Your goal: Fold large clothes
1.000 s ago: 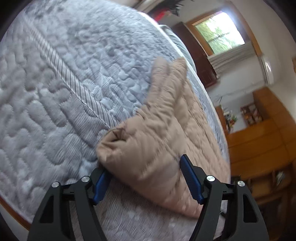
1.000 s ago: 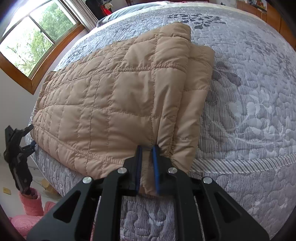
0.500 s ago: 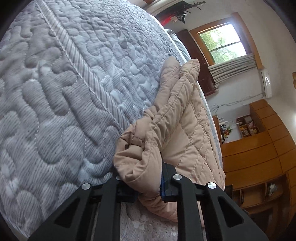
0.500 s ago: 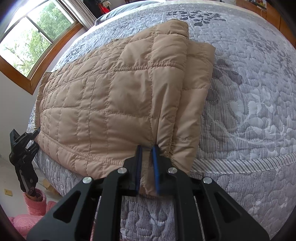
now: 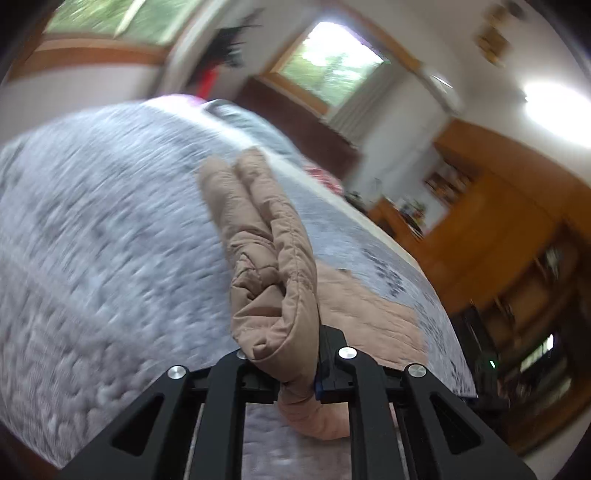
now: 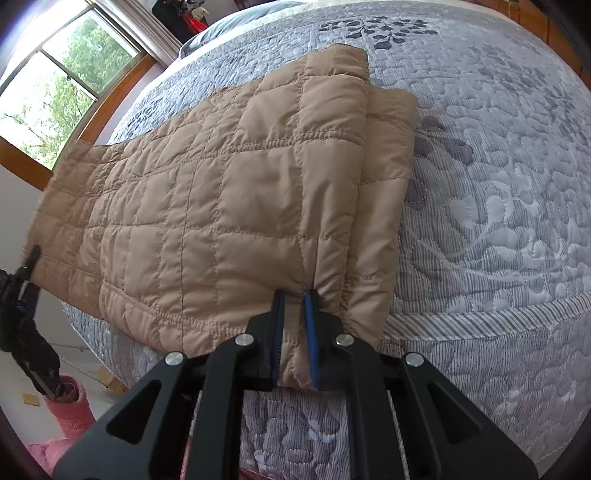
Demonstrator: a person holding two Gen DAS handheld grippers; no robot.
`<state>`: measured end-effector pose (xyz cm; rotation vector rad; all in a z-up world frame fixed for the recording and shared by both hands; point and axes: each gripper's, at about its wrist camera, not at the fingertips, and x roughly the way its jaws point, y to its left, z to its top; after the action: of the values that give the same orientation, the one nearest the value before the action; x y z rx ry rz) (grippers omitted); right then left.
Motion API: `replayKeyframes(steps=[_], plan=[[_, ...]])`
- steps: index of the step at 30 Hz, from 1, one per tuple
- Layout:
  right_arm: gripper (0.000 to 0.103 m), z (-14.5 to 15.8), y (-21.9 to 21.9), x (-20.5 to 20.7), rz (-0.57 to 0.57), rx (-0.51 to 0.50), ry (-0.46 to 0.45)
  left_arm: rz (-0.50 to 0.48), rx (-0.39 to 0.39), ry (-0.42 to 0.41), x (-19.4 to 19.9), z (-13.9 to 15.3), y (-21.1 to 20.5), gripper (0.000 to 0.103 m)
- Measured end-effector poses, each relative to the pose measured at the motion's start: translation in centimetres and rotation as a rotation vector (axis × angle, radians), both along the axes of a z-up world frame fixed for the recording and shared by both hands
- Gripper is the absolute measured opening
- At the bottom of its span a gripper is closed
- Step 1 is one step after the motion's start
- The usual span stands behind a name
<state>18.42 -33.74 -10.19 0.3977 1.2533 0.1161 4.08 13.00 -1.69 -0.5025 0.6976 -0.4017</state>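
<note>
A tan quilted jacket (image 6: 229,206) lies folded lengthwise on a grey quilted bedspread (image 6: 498,229). My right gripper (image 6: 294,295) is shut on the jacket's near edge at the bed's front edge. My left gripper (image 5: 284,354) is shut on a bunched end of the same jacket (image 5: 273,273) and holds it lifted above the bed; the view is motion-blurred. The left gripper also shows at the far left of the right wrist view (image 6: 22,280), at the jacket's other end.
Windows (image 5: 328,62) and wooden cabinets (image 5: 517,229) line the walls beyond the bed. A pillow (image 6: 236,26) lies at the head of the bed. Pink slippers (image 6: 70,410) sit on the floor at the bed's left side.
My left gripper closed on the jacket's end, then lifted and swung it up over the bed. My right gripper stayed shut on the near edge, almost still.
</note>
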Motion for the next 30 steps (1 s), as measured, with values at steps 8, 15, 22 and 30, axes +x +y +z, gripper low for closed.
replayKeyframes(steps=[8, 15, 22, 30], plan=[[0.010, 0.1, -0.5, -0.4, -0.012, 0.025, 0.003, -0.288, 0.126, -0.094, 0.6, 3.3, -10.2, 0.012], [0.010, 0.1, -1.3, -0.9, -0.009, 0.038, 0.002, -0.468, 0.184, -0.020, 2.4, 0.6, -17.0, 0.012], [0.009, 0.0, -1.4, -0.9, 0.000, 0.039, 0.007, -0.534, 0.155, 0.168, 4.1, -4.7, -19.2, 0.013], [0.010, -0.4, -0.4, -0.3, 0.007, 0.023, 0.018, -0.548, 0.131, 0.221, 4.7, -8.0, -19.5, 0.015]])
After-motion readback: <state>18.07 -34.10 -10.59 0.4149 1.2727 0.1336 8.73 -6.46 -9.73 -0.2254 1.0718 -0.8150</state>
